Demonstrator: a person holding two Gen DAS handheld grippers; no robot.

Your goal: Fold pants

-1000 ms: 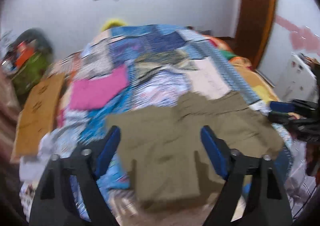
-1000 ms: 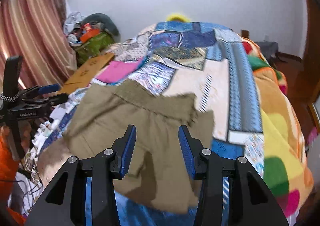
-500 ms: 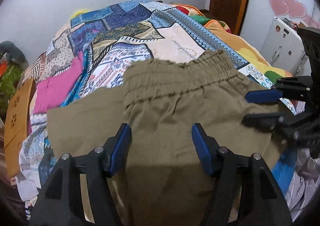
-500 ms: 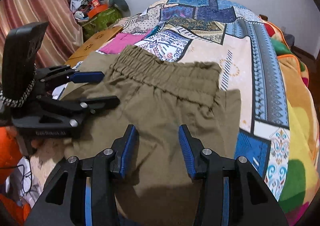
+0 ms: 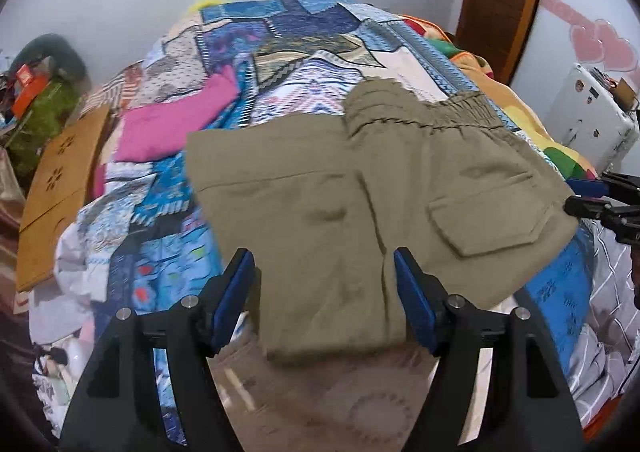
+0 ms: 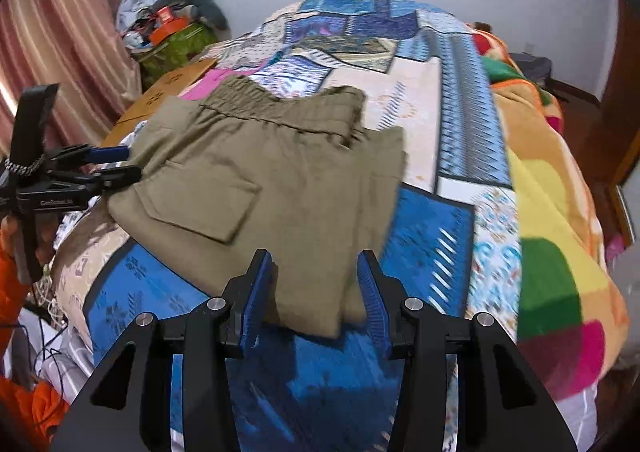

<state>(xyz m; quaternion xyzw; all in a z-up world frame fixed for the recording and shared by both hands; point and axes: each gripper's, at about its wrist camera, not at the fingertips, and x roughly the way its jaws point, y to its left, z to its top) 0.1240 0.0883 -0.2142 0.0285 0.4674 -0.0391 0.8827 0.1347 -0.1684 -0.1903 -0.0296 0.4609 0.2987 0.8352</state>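
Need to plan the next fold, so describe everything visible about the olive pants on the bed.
The olive pants are of plain woven, cotton-like cloth, with a gathered elastic waistband at the far end and a flapped back pocket. They are already folded into a compact, flat stack, lying on the patchwork bedspread near its front edge. One layer sticks out to the side beyond the rest. Nothing grips them: the left hand-held gripper and right hand-held gripper stand open over the near edge.

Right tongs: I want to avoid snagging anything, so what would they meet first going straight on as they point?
Probably the folded olive-green cloth pants on the patchwork quilt; their near edge lies just ahead of the open right tongs.
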